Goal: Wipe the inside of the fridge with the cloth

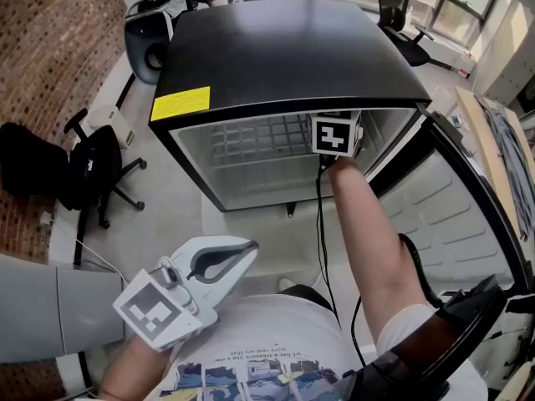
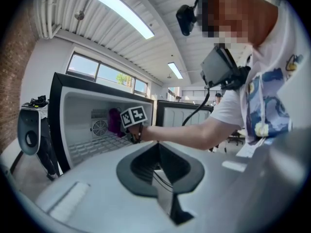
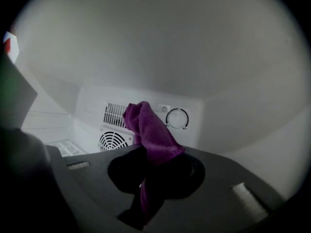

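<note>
A black mini fridge stands on the floor with its door swung open to the right. My right gripper reaches into the top of the fridge; only its marker cube shows in the head view. In the right gripper view my right gripper is shut on a purple cloth, held up near the back wall with its fan vent and dial. The left gripper view shows the cloth deep inside. My left gripper hangs shut and empty outside, low in front of the fridge.
A wire shelf spans the fridge interior. A black office chair stands to the left, and a grey speaker-like device at the back left. A cable runs down from the right gripper. Brick wall lies far left.
</note>
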`<control>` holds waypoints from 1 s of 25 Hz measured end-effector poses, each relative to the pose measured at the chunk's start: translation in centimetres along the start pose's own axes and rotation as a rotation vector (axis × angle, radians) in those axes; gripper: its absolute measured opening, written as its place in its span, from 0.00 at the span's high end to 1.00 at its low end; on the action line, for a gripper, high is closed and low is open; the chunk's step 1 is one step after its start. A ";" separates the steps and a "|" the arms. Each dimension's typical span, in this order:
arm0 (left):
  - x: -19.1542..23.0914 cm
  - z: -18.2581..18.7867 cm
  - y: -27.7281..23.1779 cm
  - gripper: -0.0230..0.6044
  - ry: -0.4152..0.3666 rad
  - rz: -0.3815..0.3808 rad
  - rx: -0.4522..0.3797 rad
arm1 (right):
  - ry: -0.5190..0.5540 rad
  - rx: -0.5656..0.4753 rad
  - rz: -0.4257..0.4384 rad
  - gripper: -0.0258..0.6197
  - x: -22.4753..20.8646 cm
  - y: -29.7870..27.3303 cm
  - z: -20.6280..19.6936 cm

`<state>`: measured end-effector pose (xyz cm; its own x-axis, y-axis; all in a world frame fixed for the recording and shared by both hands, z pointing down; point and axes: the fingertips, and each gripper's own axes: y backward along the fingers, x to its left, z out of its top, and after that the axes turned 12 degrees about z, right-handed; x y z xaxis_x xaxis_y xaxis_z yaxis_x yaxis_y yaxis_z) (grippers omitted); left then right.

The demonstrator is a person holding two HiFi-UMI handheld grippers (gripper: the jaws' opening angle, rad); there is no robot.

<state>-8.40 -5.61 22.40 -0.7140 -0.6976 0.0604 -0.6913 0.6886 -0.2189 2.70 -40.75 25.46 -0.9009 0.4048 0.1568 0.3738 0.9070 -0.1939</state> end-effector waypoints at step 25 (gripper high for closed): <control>-0.1 -0.5 2.4 0.96 -0.019 -0.067 -0.008 | -0.050 -0.051 -0.243 0.87 -2.7 4.9 0.9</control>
<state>-10.07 -3.78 22.34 -0.6636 -0.7460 0.0563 -0.7387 0.6415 -0.2068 6.75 -37.45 23.16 -0.9749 0.1693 0.1445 0.1547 0.9822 -0.1069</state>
